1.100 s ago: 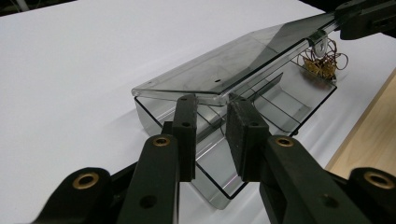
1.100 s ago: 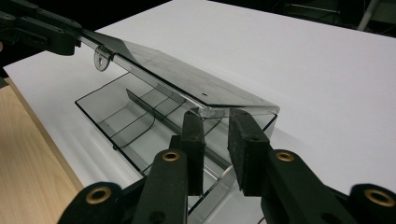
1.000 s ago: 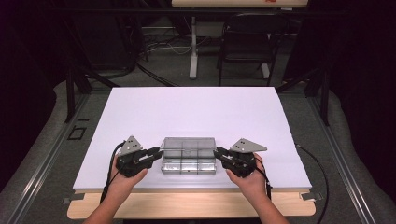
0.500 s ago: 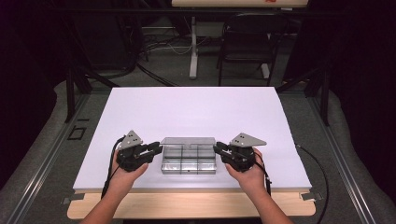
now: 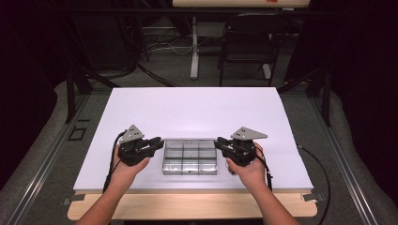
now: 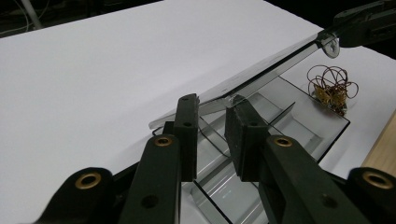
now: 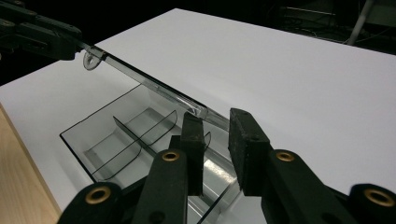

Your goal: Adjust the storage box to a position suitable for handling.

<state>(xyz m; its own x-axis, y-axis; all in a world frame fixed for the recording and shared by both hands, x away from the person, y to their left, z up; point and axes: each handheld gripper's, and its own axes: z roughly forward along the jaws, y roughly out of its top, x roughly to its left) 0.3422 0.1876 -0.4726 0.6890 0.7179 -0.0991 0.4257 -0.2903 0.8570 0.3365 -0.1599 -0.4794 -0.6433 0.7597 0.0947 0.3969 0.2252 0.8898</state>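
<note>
Left gripper, held in the left hand, tips at the left end of a clear lid. In the left gripper view, jaws of this gripper parted by a narrow gap, with the near corner of the lid lying in that gap; cannot tell whether the pads press it.

Right gripper, in the right hand, mirrors this at the lid's right end. In the right gripper view, the same narrow gap at its tips, the lid's corner between them; grip likewise impossible to tell. Far off in each gripper view, the other gripper's dark tips reach the lid's far end by a small round tab.

Lid tilted up off a clear compartment box, raised along its front edge. Below it, box open, with upright clear dividers between the compartments.

Box near the front edge of the white table, midway between the two hands. A small tangle of copper wire by the box's far end in the left gripper view; inside or just beside it, hard to say. Bare wooden strip along the table's near side.
</note>
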